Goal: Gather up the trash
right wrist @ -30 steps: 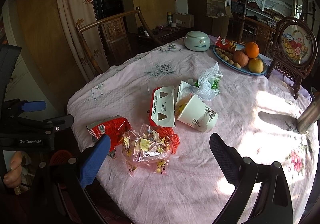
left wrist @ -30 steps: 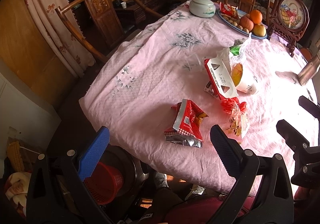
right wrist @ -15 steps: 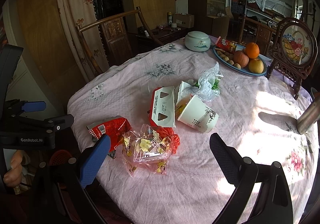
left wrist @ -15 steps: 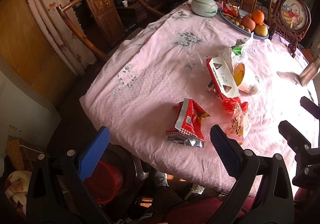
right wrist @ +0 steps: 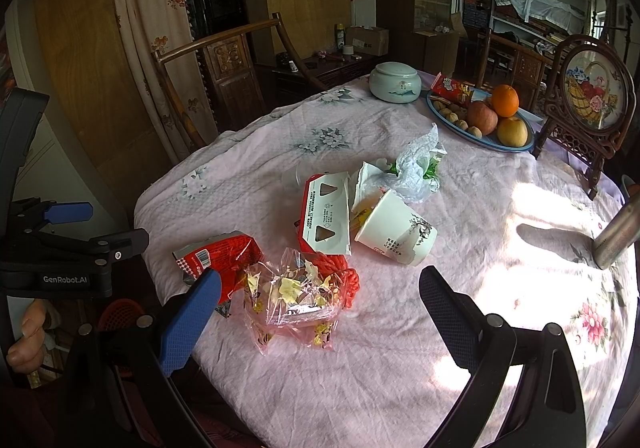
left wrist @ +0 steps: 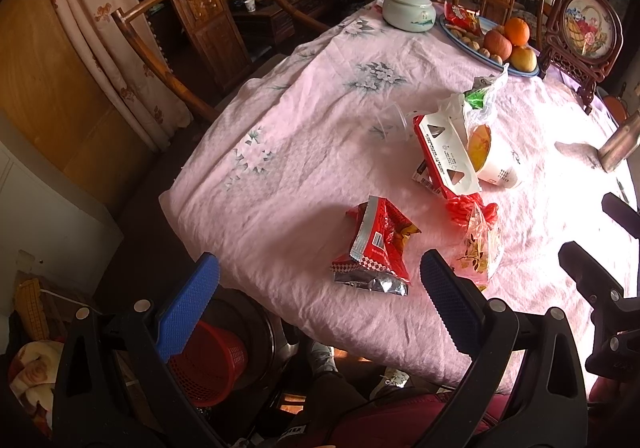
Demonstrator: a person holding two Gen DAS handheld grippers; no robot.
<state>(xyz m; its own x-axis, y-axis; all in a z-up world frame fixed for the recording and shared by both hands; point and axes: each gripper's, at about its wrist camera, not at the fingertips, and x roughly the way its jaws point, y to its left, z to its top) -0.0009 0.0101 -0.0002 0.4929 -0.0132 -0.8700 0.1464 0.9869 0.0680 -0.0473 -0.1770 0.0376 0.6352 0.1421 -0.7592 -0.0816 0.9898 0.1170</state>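
Trash lies on the pink tablecloth: a red snack bag, a clear wrapper with yellow flowers, a red-and-white carton, a tipped paper cup and a crumpled plastic bag. My left gripper is open, hovering over the near table edge just short of the snack bag. My right gripper is open above the clear wrapper. A red basket stands on the floor below the table.
A fruit plate, a lidded ceramic jar, a round embroidered screen and a metal bottle stand at the table's far and right side. A wooden chair is at the far left. A person's thumb holds the left tool.
Both views barely shifted; the left gripper drifted slightly, and the trash stayed where it was. Both grippers remain open.
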